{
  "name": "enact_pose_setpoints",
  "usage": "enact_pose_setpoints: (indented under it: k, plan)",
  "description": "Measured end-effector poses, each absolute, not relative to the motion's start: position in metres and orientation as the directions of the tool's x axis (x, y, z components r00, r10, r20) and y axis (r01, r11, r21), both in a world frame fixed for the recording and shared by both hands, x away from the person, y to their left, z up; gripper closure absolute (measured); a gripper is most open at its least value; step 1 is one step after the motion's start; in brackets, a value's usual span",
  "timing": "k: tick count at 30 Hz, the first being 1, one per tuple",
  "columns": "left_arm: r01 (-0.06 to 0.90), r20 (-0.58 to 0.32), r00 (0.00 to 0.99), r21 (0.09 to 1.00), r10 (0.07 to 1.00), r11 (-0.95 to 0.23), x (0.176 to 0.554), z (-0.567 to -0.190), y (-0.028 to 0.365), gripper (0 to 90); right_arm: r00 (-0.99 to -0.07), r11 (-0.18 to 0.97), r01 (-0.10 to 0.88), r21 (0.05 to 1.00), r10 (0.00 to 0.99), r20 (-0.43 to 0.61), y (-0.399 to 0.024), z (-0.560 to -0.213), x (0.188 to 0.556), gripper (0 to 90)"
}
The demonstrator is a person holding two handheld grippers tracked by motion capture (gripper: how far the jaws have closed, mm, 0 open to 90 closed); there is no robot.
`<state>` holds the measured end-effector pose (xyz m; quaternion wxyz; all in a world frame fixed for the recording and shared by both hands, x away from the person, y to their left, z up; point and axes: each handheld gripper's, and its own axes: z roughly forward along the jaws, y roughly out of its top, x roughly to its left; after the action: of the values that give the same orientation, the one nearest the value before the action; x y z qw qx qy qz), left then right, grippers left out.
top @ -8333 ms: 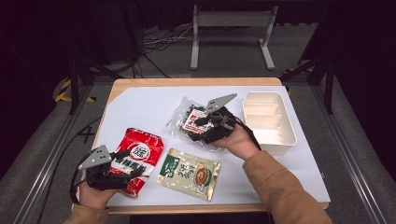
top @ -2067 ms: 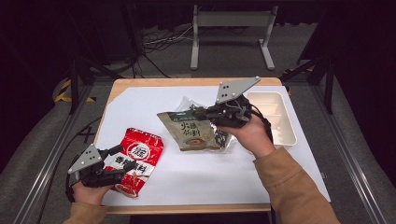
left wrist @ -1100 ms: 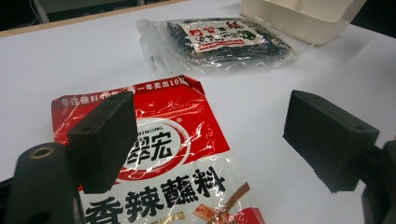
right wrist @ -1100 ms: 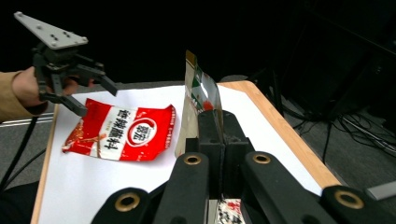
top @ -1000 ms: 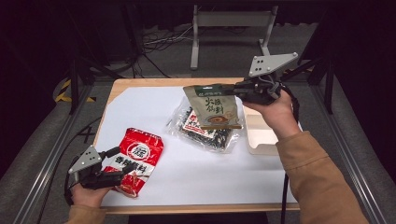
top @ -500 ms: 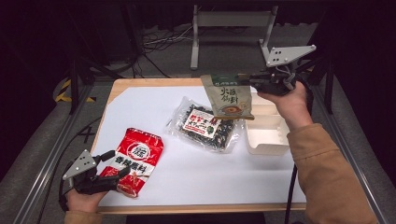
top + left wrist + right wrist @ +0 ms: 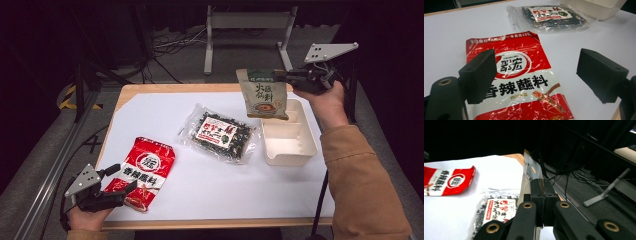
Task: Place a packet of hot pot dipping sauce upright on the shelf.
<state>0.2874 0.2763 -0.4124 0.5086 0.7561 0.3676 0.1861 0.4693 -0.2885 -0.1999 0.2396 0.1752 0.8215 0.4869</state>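
In the high view, the right gripper (image 7: 280,76) is raised over the far right corner of the tabletop (image 7: 165,115), its fingers clamped on the upper edge of a green packet (image 7: 262,94). The packet hangs down from the fingers in the air, its lower end above the far end of a white tray (image 7: 290,145). A clear bag of dark seaweed (image 7: 219,133) lies on the tabletop below and to the left of those fingers, just beside the tray. At the near left corner the left gripper (image 7: 120,177) rests low, its fingers apart on either side of the near end of a red packet (image 7: 145,170) that lies flat.

In the left gripper view, the two fingers (image 7: 480,75) stand wide apart, with the red packet (image 7: 519,82) lying flat between and beyond them, not pinched. The seaweed bag (image 7: 549,15) and the tray (image 7: 591,7) lie farther ahead of the fingers.

In the right gripper view, the fingers (image 7: 537,195) are pressed together on the green packet (image 7: 530,168), seen edge-on and rising just beyond them. The seaweed bag (image 7: 496,213) and the red packet (image 7: 447,181) lie below and to the left.
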Motion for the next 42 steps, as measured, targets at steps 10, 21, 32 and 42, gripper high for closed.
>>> enact_pose_setpoints:
  k: [10,21,32,42]
  plan:
    - [0.358,-0.077,0.664,0.906,0.744,-0.225,0.289,-0.413,0.275,17.2,-0.777,0.470,0.035,0.882,0.568,-0.272,-0.315,-0.207,0.486,89.7]
    - [0.358,-0.100,0.678,0.910,0.728,-0.209,0.292,-0.413,0.274,17.0,-0.725,0.489,0.020,0.872,0.608,-0.324,-0.336,-0.218,0.500,89.7]
    - [0.349,-0.103,0.690,0.914,0.717,-0.204,0.293,-0.412,0.273,16.9,-0.716,0.502,0.055,0.863,0.622,-0.316,-0.345,-0.234,0.517,89.6]
    - [0.353,-0.106,0.692,0.913,0.714,-0.206,0.294,-0.412,0.272,16.7,-0.718,0.514,0.088,0.853,0.626,-0.303,-0.343,-0.249,0.529,89.6]
